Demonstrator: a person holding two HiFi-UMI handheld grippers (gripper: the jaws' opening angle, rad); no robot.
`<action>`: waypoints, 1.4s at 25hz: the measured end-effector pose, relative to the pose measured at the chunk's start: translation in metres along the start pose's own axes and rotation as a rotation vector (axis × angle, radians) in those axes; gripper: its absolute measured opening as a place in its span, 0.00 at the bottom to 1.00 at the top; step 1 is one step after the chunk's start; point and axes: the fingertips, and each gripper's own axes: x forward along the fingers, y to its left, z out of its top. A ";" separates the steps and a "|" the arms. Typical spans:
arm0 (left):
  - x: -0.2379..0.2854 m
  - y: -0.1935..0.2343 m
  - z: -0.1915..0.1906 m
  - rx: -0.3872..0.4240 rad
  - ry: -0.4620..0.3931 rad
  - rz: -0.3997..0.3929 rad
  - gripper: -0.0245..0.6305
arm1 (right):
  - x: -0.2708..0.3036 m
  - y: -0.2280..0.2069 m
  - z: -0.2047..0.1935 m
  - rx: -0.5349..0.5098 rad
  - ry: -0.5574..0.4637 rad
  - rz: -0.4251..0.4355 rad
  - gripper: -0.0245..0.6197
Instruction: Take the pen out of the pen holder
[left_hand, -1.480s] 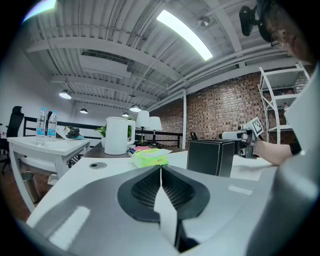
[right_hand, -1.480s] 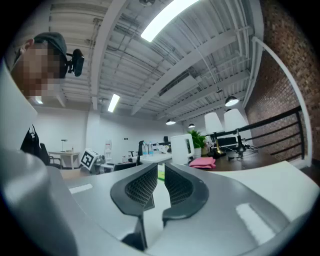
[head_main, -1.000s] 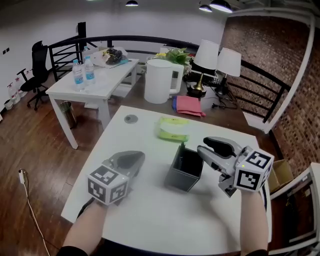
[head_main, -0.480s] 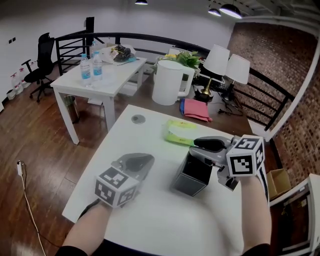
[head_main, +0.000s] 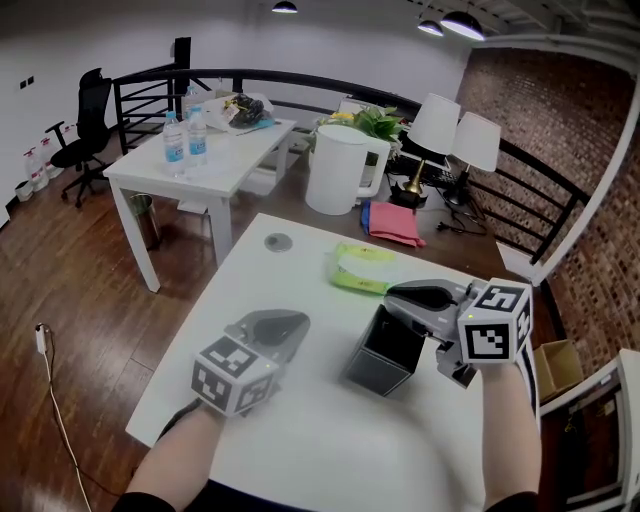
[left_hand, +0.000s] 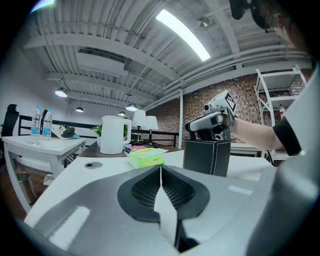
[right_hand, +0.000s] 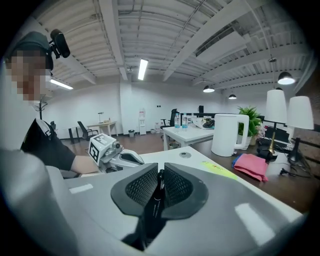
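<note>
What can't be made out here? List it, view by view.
Right gripper view: the slim black pen's lower end and the black square pen holder, both under the right gripper, whose jaws are closing on the pen.
Head view: the pen, under that gripper; the holder's dark inside.
Left gripper view: the pen, behind that gripper.

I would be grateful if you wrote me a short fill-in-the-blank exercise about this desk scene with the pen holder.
1. The black square pen holder stands on the ___ table.
2. Between the right gripper's jaws is a slim black ___.
3. The left gripper, jaws shut, holds ___.
Missing words: white; pen (the right jaws are closing on it); nothing.
</note>
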 end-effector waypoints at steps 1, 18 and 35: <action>0.000 0.000 0.000 0.000 0.000 -0.001 0.05 | -0.007 0.001 0.007 0.006 -0.032 0.000 0.12; -0.003 0.002 0.001 0.004 -0.007 0.001 0.05 | -0.181 -0.055 -0.009 0.315 -0.215 -0.270 0.12; -0.004 0.004 0.002 -0.003 -0.010 0.033 0.05 | -0.089 -0.072 -0.171 0.404 0.105 -0.415 0.19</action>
